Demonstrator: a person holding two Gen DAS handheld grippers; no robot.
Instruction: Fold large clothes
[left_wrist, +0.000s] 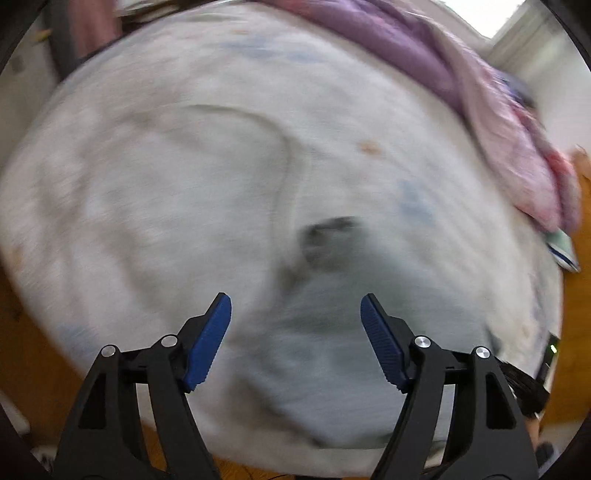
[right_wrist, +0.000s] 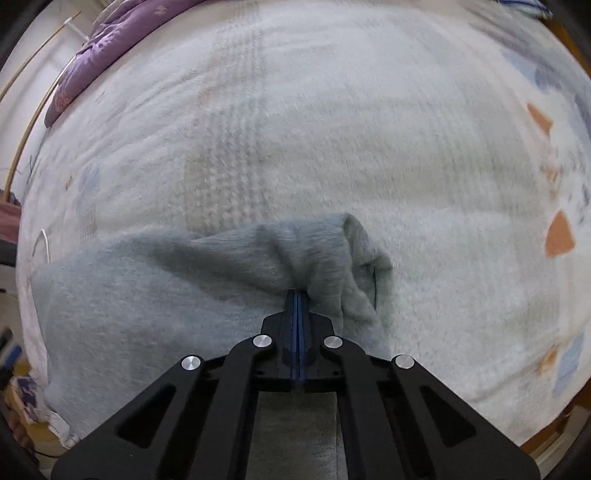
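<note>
A pale grey-green garment (right_wrist: 155, 295) lies on a white fleecy bed cover (right_wrist: 332, 129). My right gripper (right_wrist: 297, 295) is shut on a bunched fold of the garment and holds it just above the cover. In the left wrist view, which is blurred by motion, the garment (left_wrist: 325, 325) lies below my left gripper (left_wrist: 295, 306). That gripper is open and empty, its blue pads (left_wrist: 210, 339) wide apart above the cloth. A dark patch (left_wrist: 325, 236) shows on the garment ahead of it.
Purple and pink bedding (left_wrist: 461, 85) is heaped along the far side of the bed, and it also shows in the right wrist view (right_wrist: 110, 40). A wooden bed frame (left_wrist: 580, 295) edges the cover. Clutter lies on the floor at the left (right_wrist: 22, 398).
</note>
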